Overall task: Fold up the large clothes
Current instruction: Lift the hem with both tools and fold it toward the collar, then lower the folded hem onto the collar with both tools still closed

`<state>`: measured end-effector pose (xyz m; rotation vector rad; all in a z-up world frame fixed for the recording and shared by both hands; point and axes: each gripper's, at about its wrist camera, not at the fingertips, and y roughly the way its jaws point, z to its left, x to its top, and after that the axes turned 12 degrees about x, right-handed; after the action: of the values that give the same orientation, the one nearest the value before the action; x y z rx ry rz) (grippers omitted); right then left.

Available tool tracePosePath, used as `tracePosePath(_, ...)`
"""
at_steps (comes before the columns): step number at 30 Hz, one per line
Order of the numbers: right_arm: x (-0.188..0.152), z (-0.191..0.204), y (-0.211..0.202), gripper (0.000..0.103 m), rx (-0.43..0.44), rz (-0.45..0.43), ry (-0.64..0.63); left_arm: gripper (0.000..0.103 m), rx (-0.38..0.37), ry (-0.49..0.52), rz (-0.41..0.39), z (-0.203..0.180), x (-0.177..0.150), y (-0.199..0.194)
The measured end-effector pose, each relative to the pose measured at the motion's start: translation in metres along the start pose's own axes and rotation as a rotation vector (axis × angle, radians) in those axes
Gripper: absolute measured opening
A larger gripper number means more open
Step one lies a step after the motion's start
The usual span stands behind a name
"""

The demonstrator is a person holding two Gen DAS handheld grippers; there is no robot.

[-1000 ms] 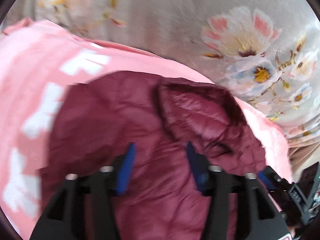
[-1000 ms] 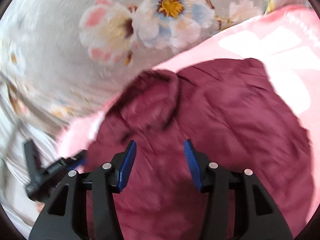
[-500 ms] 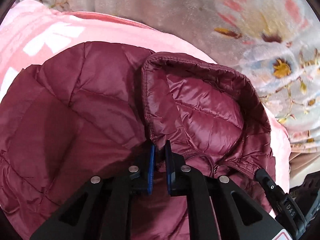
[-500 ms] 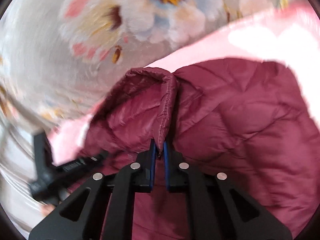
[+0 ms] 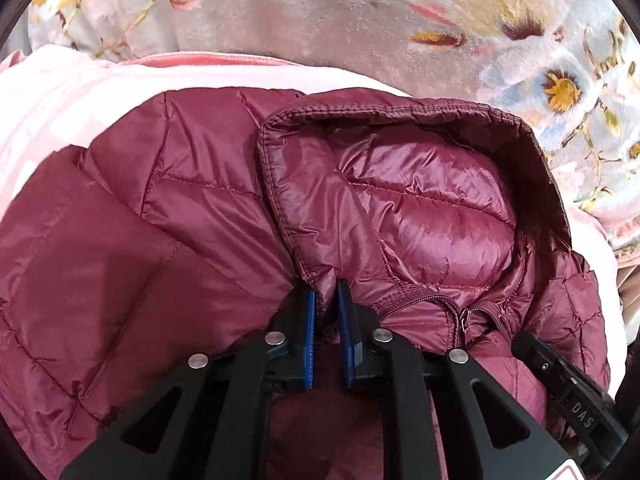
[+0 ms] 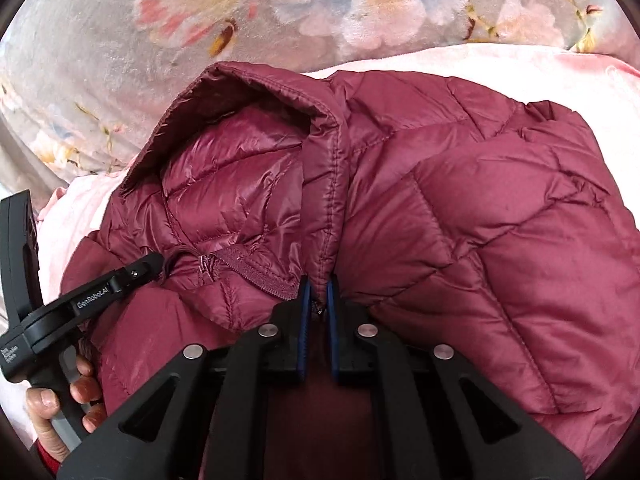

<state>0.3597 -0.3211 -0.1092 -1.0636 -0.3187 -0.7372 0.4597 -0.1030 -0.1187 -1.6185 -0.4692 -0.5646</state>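
A floral blanket [image 5: 328,16] fills the frame's top, a pink blanket [image 5: 52,96] below it. The maroon puffer jacket [image 5: 168,208] spreads across the centre, hood [image 5: 420,200] upward. Left hand-held gripper [image 5: 327,300], jaws having just eased slightly apart, pinches the hood's edge; right hand-held gripper [image 6: 317,298] is clamped on the opposite edge.

both claws angled down: left claw [image 5: 327,298] pinched nearly closed after loosening slightly, right claw [image 6: 316,295] clamped tight.
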Motion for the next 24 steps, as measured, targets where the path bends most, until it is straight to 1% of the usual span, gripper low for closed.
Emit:
tracePosePath(1, 0.002, -0.002, -0.006, 0.008, 0.018, 0.013, 0.021, 0.015, -0.008, 0.003, 0.011, 0.002, 0.001, -0.004)
tracePosePath(2, 0.006, -0.002, -0.018, 0.011, 0.039, 0.001, 0.04, 0.015, -0.027, -0.001, 0.022, 0.005, 0.003, -0.011)
tracePosePath(3, 0.012, -0.001, -0.031, 0.012, 0.044, -0.031, 0.037, 0.014, -0.065, -0.017, 0.021, 0.012, 0.008, -0.023)
tracePosePath(4, 0.018, 0.003, -0.041, 0.012, 0.044, -0.057, 0.025, 0.014, -0.091, -0.026, 0.006, 0.022, 0.014, -0.03)
tracePosePath(5, 0.03, 0.007, -0.054, 0.012, 0.049, -0.098, 0.01, 0.014, -0.099, -0.032, -0.02, 0.027, 0.022, -0.041)
tracePosePath(6, 0.042, 0.012, -0.061, 0.012, 0.066, -0.127, 0.009, 0.013, -0.085, -0.037, -0.052, 0.03, 0.034, -0.051)
tracePosePath(7, 0.053, 0.015, -0.065, 0.012, 0.088, -0.142, 0.011, 0.011, -0.084, -0.047, -0.073, 0.03, 0.045, -0.058)
tracePosePath(9, 0.083, 0.019, -0.063, 0.012, 0.134, -0.174, 0.033, 0.011, -0.094, -0.081, -0.095, 0.028, 0.075, -0.063)
tracePosePath(11, 0.106, 0.022, -0.054, 0.012, 0.143, -0.19, 0.053, 0.011, -0.084, -0.108, -0.091, 0.022, 0.101, -0.055)
tracePosePath(12, 0.119, 0.02, -0.043, 0.012, 0.13, -0.193, 0.075, 0.011, -0.08, -0.119, -0.072, 0.018, 0.114, -0.046)
tracePosePath(13, 0.126, 0.018, -0.035, 0.012, 0.125, -0.191, 0.094, 0.011, -0.076, -0.136, -0.053, 0.017, 0.122, -0.038)
tracePosePath(15, 0.139, 0.01, -0.015, 0.012, 0.117, -0.185, 0.148, 0.011, -0.094, -0.162, -0.004, 0.011, 0.135, -0.018)
tracePosePath(17, 0.142, 0.005, 0.005, 0.012, 0.121, -0.169, 0.181, 0.011, -0.09, -0.173, 0.029, 0.012, 0.135, -0.004)
tracePosePath(19, 0.14, 0.002, 0.023, 0.012, 0.117, -0.12, 0.185, 0.011, -0.079, -0.167, 0.07, 0.008, 0.131, 0.016)
tracePosePath(21, 0.129, 0.007, 0.035, 0.012, 0.1, -0.054, 0.118, 0.011, -0.081, -0.138, 0.115, 0.007, 0.119, 0.03)
tracePosePath(22, 0.124, 0.011, 0.035, 0.012, 0.085, -0.041, 0.079, 0.007, -0.075, -0.119, 0.12, 0.005, 0.114, 0.033)
tracePosePath(24, 0.108, 0.013, 0.035, 0.011, 0.02, -0.007, -0.011, 0.0, -0.037, -0.053, 0.116, 0.001, 0.103, 0.037)
